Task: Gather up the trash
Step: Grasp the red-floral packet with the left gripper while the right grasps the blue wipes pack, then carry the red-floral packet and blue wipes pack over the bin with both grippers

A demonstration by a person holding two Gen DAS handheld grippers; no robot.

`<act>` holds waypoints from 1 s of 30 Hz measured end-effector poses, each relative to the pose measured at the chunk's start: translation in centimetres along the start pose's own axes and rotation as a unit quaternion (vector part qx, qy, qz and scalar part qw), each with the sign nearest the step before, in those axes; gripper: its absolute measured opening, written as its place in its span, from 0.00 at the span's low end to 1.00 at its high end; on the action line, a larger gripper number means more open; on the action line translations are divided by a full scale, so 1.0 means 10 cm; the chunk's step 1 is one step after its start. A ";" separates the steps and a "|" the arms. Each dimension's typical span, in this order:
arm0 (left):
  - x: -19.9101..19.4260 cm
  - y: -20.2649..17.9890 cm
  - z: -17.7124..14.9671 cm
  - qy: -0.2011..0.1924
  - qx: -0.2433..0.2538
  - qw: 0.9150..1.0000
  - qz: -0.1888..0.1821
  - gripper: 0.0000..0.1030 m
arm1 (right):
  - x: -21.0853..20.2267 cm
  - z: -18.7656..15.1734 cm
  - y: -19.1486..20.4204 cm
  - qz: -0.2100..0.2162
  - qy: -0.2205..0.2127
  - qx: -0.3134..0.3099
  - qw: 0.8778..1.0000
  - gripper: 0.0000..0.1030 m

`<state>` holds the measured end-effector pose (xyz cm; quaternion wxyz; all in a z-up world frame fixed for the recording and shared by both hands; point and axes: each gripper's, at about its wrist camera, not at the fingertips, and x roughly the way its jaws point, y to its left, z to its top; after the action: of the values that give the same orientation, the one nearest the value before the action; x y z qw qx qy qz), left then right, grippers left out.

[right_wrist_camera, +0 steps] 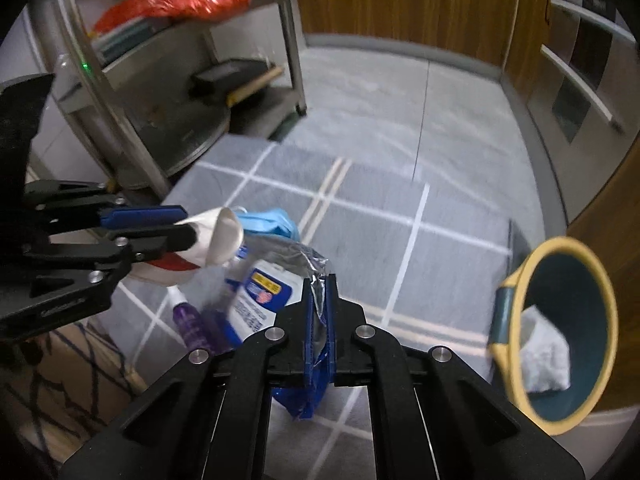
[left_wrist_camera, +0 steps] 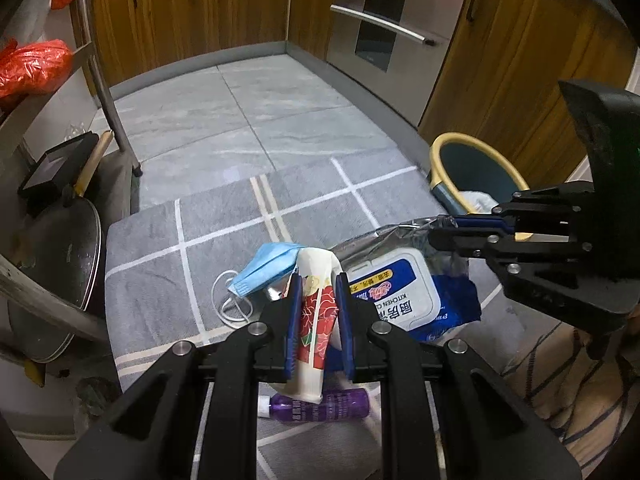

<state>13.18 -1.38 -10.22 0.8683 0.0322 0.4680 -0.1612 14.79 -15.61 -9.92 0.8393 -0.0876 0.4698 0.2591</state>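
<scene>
Jaws of the left gripper (left_wrist_camera: 318, 292) are narrow and clamp a crushed paper cup (left_wrist_camera: 318, 304) with a red flower print. Jaws of the right gripper (right_wrist_camera: 320, 304) are almost fully closed on the foil edge of a blue wipes pack (right_wrist_camera: 260, 300). The thin edge is probably the only part that such jaws can pinch. Both pieces hang above the grey rug (right_wrist_camera: 360, 220), left of the yellow-rimmed bin (right_wrist_camera: 560, 332), which already holds a white crumpled piece. Near the pack, away from the bin, a blue face mask (left_wrist_camera: 268, 266) and a purple bottle (left_wrist_camera: 320, 404) lie on the rug. Both grippers point steeply down, side by side.
</scene>
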 end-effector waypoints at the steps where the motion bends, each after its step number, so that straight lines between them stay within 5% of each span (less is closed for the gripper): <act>1: -0.03 -0.01 0.01 -0.003 -0.001 1.000 -0.003 0.16 | -0.04 0.01 0.00 0.000 -0.005 -0.001 1.000 0.06; 15: -0.12 -0.13 0.16 -0.016 0.009 1.000 -0.016 0.16 | -0.58 -0.02 -0.20 -0.013 -0.050 0.031 0.998 0.05; 30: 0.06 -0.50 0.58 -0.022 0.037 0.998 -0.040 0.16 | -0.77 0.02 -0.86 -0.094 -0.087 0.102 0.986 0.05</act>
<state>16.59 -7.44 -6.96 0.8696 0.0420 0.4433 -0.2132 16.13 -25.55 -4.19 0.9022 -0.0222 0.4087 0.1361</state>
